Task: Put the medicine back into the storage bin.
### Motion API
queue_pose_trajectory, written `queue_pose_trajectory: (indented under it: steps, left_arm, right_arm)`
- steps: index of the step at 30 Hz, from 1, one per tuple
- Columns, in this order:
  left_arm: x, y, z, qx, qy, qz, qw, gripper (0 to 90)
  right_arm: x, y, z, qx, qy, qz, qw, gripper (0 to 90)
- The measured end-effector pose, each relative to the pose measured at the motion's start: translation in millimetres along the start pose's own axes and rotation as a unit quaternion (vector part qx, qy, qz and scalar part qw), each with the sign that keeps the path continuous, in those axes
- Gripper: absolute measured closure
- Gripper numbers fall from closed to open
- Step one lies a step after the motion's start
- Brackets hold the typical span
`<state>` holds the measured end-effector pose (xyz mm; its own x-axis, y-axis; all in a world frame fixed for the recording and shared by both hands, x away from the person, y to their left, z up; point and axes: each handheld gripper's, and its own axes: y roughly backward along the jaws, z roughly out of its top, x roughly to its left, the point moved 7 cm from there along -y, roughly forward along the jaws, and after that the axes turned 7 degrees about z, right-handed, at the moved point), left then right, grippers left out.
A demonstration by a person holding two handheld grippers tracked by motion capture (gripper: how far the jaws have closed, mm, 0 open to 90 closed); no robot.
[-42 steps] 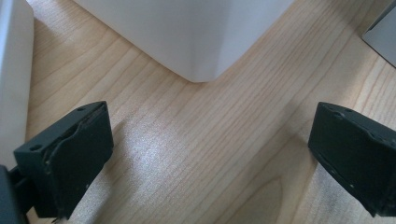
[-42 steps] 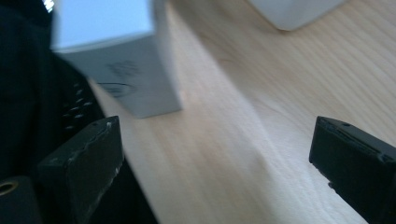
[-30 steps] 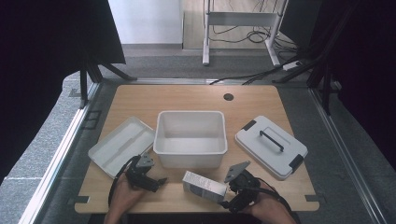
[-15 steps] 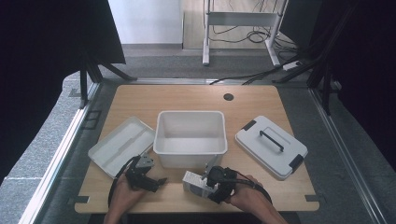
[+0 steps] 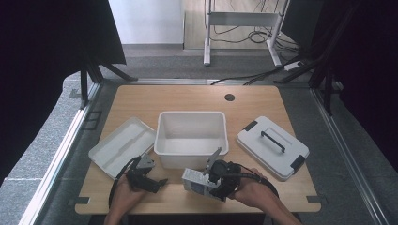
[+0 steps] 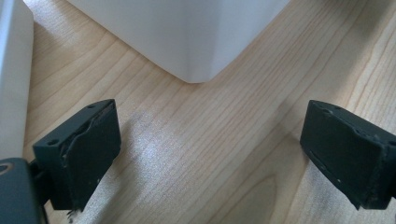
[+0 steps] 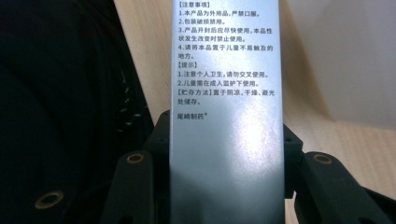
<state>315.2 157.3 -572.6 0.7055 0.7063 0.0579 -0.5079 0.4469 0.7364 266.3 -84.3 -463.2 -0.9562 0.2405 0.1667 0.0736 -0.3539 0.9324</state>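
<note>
A silver-grey carton with printed text sits between the jaws of my right gripper near the table's front edge, just ahead of the white bin. The jaws have just been closing and now press on the carton's sides. In the right gripper view the carton stands up from my right gripper, its text side facing the camera. My left gripper rests low on the table left of the carton, open, with bare wood between its fingers. In the left gripper view the open left gripper faces the bin's corner.
A flat white tray lies left of the bin, and its edge is close to my left gripper. A grey lid with a black handle lies at the right. The table's front edge runs just behind both hands.
My right gripper has moved left to the carton, closed on it and raised it a little off the table. The left gripper has stayed where it was.
</note>
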Motion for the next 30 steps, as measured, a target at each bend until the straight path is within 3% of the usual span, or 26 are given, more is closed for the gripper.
queue_pose_trajectory:
  steps: [7, 13, 23, 30]
  left_arm:
    - [-0.2, -0.2, 0.2, -0.001, 0.002, 0.0, 1.0, 5.0]
    - [-0.2, -0.2, 0.2, -0.001, 0.002, 0.0, 1.0, 5.1]
    - [-0.7, -0.3, 0.4, -0.003, 0.006, 0.0, 1.0, 5.1]
    - [-0.6, -0.3, 0.4, -0.003, 0.006, 0.0, 1.0, 5.1]
  right_arm:
    - [6.0, 33.5, 15.5, -0.009, 0.009, 0.01, 0.9999, 55.2]
    - [3.2, 58.0, 28.8, -0.016, 0.008, 0.004, 0.9998, 55.3]
    - [-24.9, 101.0, 66.4, -0.052, 0.002, -0.035, 0.998, 55.5]
    - [-51.4, 108.5, 80.8, -0.066, -0.018, -0.069, 0.9953, 55.6]
